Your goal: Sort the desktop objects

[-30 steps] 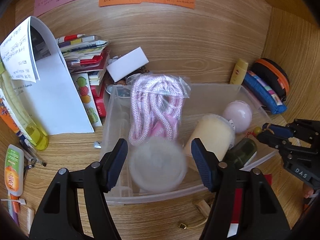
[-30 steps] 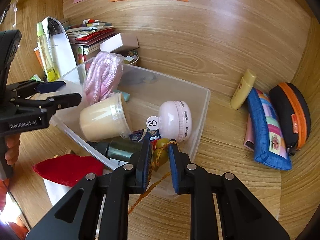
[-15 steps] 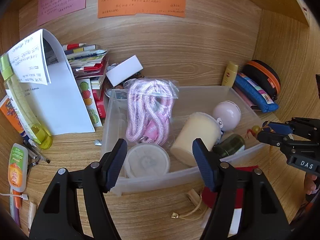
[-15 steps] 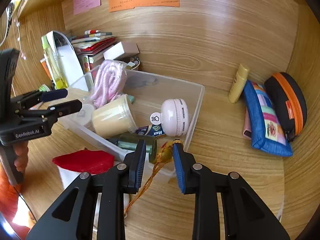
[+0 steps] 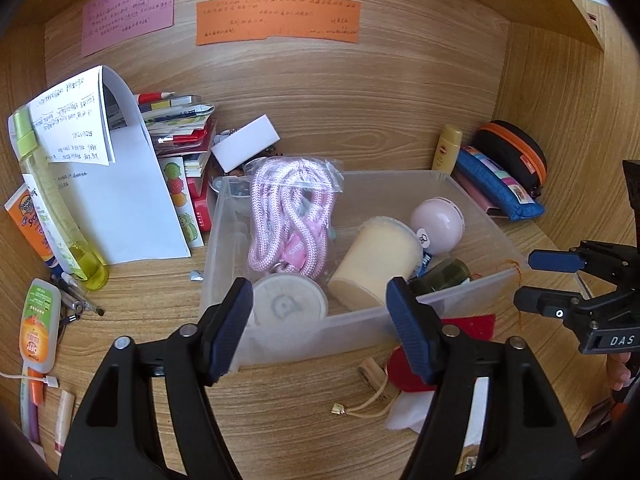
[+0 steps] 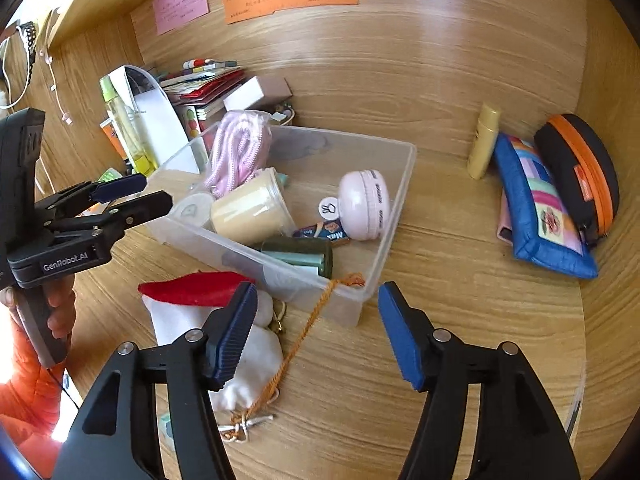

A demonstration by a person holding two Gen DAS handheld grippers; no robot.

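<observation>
Right gripper (image 6: 316, 328) jaws opening, nothing between them; orange cord (image 6: 308, 324) draped over the clear bin (image 6: 400, 200) near corner. Left gripper (image 5: 320, 320) jaws opening w/ nothing in them, prob finished dropping stuff in.

Pink-and-white braided rope (image 5: 294, 216), cream jar (image 5: 376, 264), orange cord (image 6: 308, 328), blue patchwork pouch (image 6: 540, 208).

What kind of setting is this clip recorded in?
Probably a home or dorm study desk: wood-panelled alcove with handwritten sticky notes on the back wall, stacked books, pencil cases, and a clear sorting bin.
</observation>
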